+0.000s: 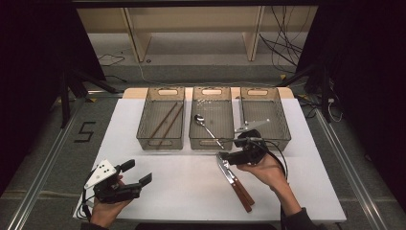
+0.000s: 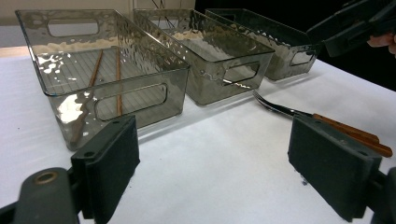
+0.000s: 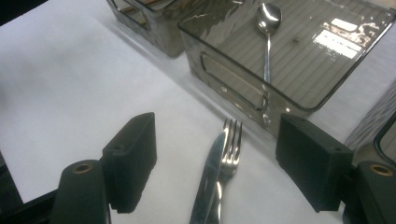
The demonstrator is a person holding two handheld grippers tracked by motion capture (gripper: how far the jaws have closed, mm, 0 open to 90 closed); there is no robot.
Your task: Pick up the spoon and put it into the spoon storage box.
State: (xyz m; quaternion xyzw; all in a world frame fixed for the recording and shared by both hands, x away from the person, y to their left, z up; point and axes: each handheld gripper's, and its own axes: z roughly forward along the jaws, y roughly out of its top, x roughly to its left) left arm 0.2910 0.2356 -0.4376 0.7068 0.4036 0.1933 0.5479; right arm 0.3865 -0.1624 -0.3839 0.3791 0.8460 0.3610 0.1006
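Hovering with jaws spread wide and empty, the right gripper (image 1: 224, 157) sits just above a steel fork (image 3: 229, 154) and a wooden-handled steel knife (image 1: 234, 179) lying side by side on the white table (image 1: 191, 182).

Just beyond stands the middle clear smoky plastic bin (image 1: 211, 142), holding a steel spoon (image 3: 268, 28). The left gripper (image 1: 135, 173), also wide open and empty, rests at the table's near-left edge.

We see three clear bins in a row on a white table (image 1: 143, 158). The left bin (image 1: 161, 119) holds two chopsticks (image 1: 164, 120), lying lengthwise. The middle bin (image 1: 211, 118) holds a spoon (image 1: 206, 126), bowl toward the far end. The right bin (image 1: 265, 116) stands just beside it. Beyond the table, cables (image 1: 282, 43) trail on the floor.
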